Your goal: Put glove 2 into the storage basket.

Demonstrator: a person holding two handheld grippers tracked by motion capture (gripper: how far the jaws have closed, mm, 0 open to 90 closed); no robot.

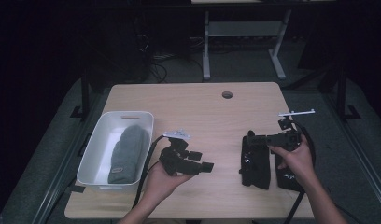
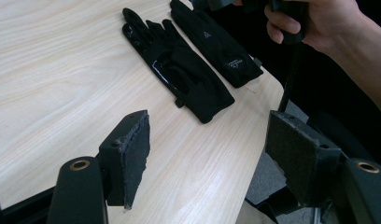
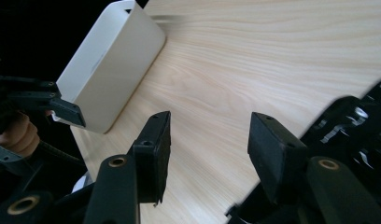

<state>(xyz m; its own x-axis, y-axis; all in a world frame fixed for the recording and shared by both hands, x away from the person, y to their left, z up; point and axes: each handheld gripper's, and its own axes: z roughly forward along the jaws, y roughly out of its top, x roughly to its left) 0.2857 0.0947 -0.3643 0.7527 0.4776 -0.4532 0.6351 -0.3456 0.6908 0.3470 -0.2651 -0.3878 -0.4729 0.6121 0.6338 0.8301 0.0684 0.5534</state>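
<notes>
Two black gloves lie side by side near the table's front right. One glove [image 1: 255, 164] is nearer the middle and the other glove [image 1: 287, 178] is partly under the person's right hand. In the left gripper view they are the nearer glove [image 2: 181, 74] and the farther glove [image 2: 215, 43]. My right gripper [image 1: 250, 138] hovers over the inner glove's fingers, pointing left, open and empty [image 3: 212, 154]; a glove [image 3: 359, 126] lies just to its right. My left gripper [image 1: 205, 161] points right toward the gloves, open, with nothing between its jaws [image 2: 216, 158].
A white bin [image 1: 96, 149] stands at the table's left with a grey knitted item [image 1: 128, 154] inside; its side wall [image 3: 109, 70] appears in the right gripper view. A cable hole [image 1: 227, 94] sits near the far edge. Bare wood [image 1: 216, 121] lies between the grippers.
</notes>
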